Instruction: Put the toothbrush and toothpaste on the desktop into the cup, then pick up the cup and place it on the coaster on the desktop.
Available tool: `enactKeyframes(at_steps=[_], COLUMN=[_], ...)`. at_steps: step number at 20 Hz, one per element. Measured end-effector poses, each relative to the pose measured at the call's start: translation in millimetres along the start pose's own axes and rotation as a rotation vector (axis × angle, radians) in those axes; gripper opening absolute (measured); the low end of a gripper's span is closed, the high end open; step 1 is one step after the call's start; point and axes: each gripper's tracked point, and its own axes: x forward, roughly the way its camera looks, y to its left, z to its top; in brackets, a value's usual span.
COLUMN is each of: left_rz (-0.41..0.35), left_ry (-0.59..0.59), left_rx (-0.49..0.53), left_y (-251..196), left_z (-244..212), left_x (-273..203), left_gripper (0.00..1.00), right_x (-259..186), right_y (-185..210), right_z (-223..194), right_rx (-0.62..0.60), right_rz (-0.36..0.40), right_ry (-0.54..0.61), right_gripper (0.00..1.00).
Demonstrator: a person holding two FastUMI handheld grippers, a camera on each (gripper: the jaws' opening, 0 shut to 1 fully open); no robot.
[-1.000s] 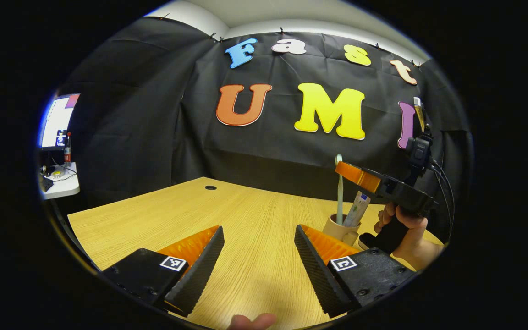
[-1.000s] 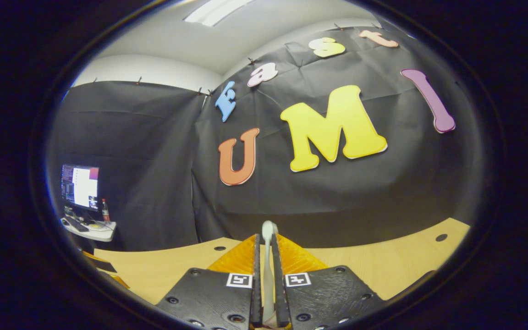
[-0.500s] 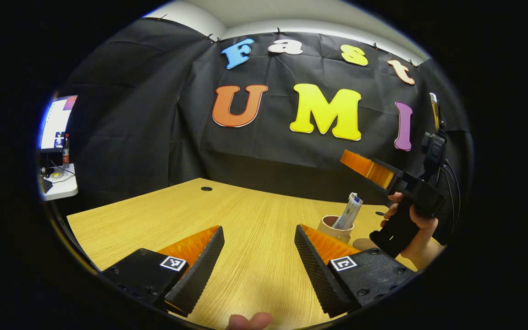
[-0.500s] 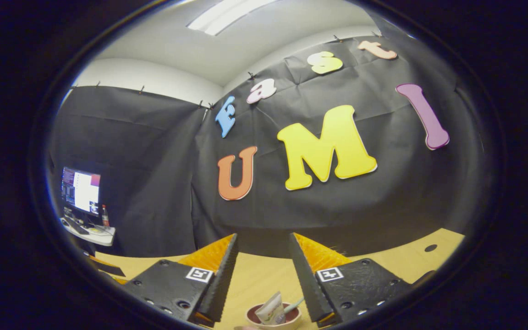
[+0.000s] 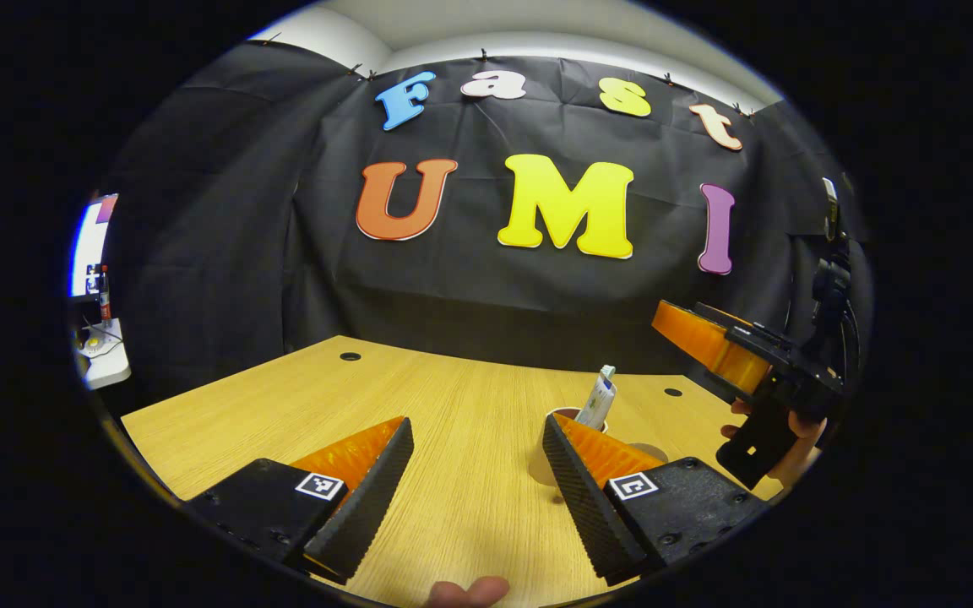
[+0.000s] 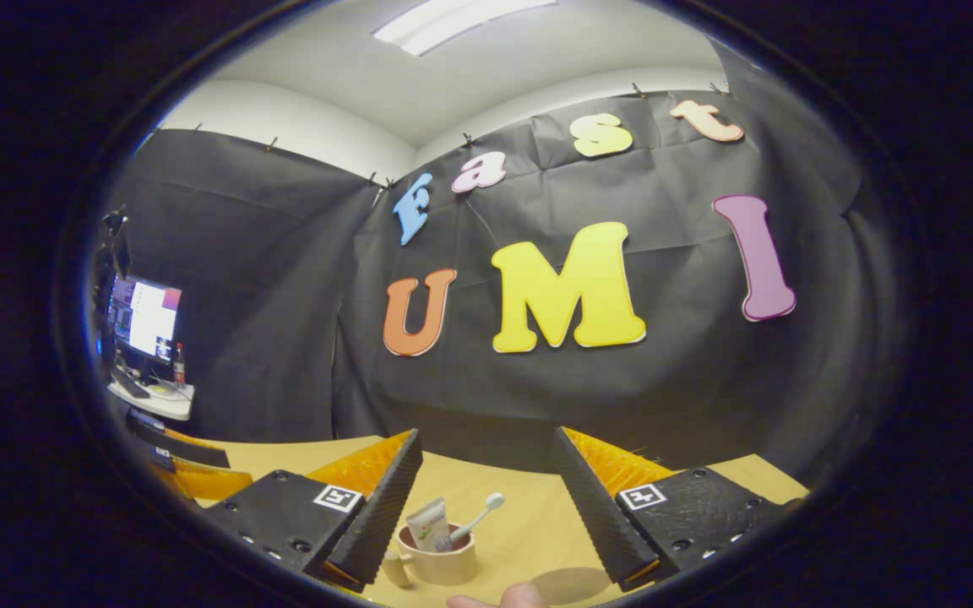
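A beige cup (image 6: 440,564) stands on the wooden desk (image 6: 537,515), its handle to the left. The toothpaste tube (image 6: 428,532) and the toothbrush (image 6: 483,513) lean inside it. My right gripper (image 6: 486,441) hovers open above and behind the cup, holding nothing. A flat round coaster (image 6: 572,583) lies just right of the cup. In the left gripper view my left gripper (image 5: 476,422) is open low over the desk (image 5: 284,397). Its right finger hides most of the cup (image 5: 568,413), and the toothpaste (image 5: 600,395) sticks up. The right gripper (image 5: 679,325), held by a hand (image 5: 790,443), is to the right.
A side table with a monitor (image 6: 147,319) and a bottle (image 6: 179,365) stands far left beyond the booth wall. Cable holes (image 5: 350,356) mark the desk's far edge. The left gripper (image 6: 191,475) shows at the left. A fingertip (image 5: 465,591) shows at the bottom edge.
The right gripper, shut on the toothbrush a second ago, has opened, dropped it in the cup and drawn back and up. The left gripper turned slightly right.
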Motion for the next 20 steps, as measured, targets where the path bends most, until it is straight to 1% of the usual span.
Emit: enactKeyframes(at_steps=[2, 5, 8, 10, 12, 14, 17, 18, 20], left_rz=[-0.031, -0.103, -0.169, -0.199, -0.222, -0.26, -0.262, -0.256, -0.251], left_ry=[0.019, 0.103, 0.204, 0.309, 0.448, 0.593, 0.782, 0.837, 0.927], left_rx=[0.012, 0.007, 0.015, 0.063, 0.097, 0.098, 0.121, 0.115, 0.1], left_y=[-9.7, -30.3, -50.6, -60.7, -67.8, -78.0, -81.8, -82.1, -84.4], left_z=[11.5, 24.7, 32.6, 21.1, 3.2, -19.3, -49.3, -57.6, -72.3], left_x=[8.8, 26.1, 52.1, 68.3, 77.4, 79.5, 75.2, 72.9, 71.7], left_gripper=[0.98, 0.98, 0.98, 0.98, 0.98, 0.99, 0.98, 1.0, 0.98], right_x=[-26.4, -67.2, -112.9, -139.3, -160.9, -179.1, -196.4, -201.1, -206.1], right_y=[-18.6, -53.8, -86.2, -111.5, -133.5, -146.8, -168.0, -169.4, -172.4], right_z=[8.8, 21.0, 24.4, 22.2, 14.1, 4.0, -16.5, -18.9, -20.6], right_rx=[-0.022, -0.066, -0.076, -0.114, -0.143, -0.122, -0.067, -0.046, -0.027], right_rz=[-0.025, -0.085, -0.146, -0.19, -0.237, -0.258, -0.3, -0.305, -0.312], right_ry=[-0.006, -0.022, -0.017, -0.009, 0.019, 0.043, 0.104, 0.113, 0.114], right_gripper=[0.94, 0.93, 0.94, 0.94, 0.95, 0.94, 0.94, 0.94, 0.94])
